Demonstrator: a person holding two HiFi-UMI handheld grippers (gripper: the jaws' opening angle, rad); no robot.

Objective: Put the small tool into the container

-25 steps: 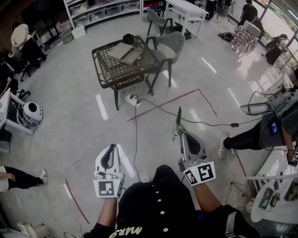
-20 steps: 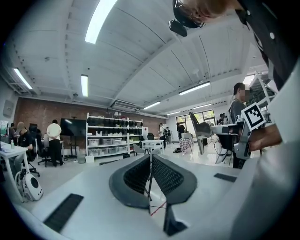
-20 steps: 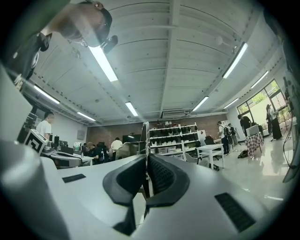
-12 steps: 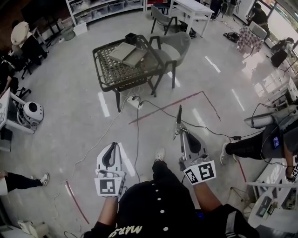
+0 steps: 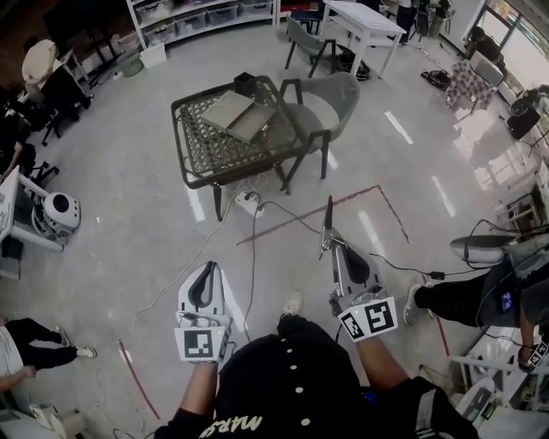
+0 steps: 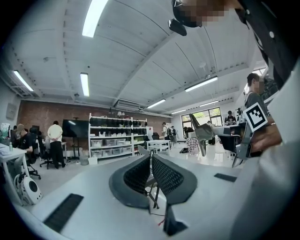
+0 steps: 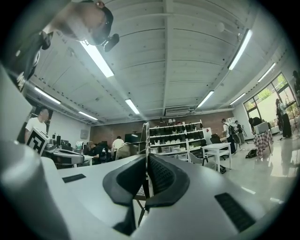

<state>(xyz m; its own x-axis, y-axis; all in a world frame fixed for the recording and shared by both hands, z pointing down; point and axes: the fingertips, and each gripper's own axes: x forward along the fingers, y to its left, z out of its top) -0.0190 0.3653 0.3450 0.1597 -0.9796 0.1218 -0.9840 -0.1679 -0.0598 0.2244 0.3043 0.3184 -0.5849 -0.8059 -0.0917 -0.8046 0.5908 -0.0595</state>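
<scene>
Squarely between the right tongs (image 5: 334,255), small tool (image 5: 327,225), tip forward.

We are in an open robotics lab or workshop: a polished floor (image 5: 129,197) with tape lines (image 5: 343,198) and a power strip (image 5: 247,203), bin-filled shelves (image 5: 193,17) at twelve o'clock, a white worktable (image 5: 364,15) at one, and seated people (image 5: 39,64) at ten.

table (image 5: 206,150) ahead on floor | container (image 5: 240,116) on its far right part | box (image 5: 244,82) behind container, at far edge | chair (image 5: 334,93) against right edge | power strip (image 5: 247,203) on floor below near edge | small tool (image 5: 327,223) in right gripper (image 5: 335,249), short of table | left gripper (image 5: 206,274) to its left
</scene>
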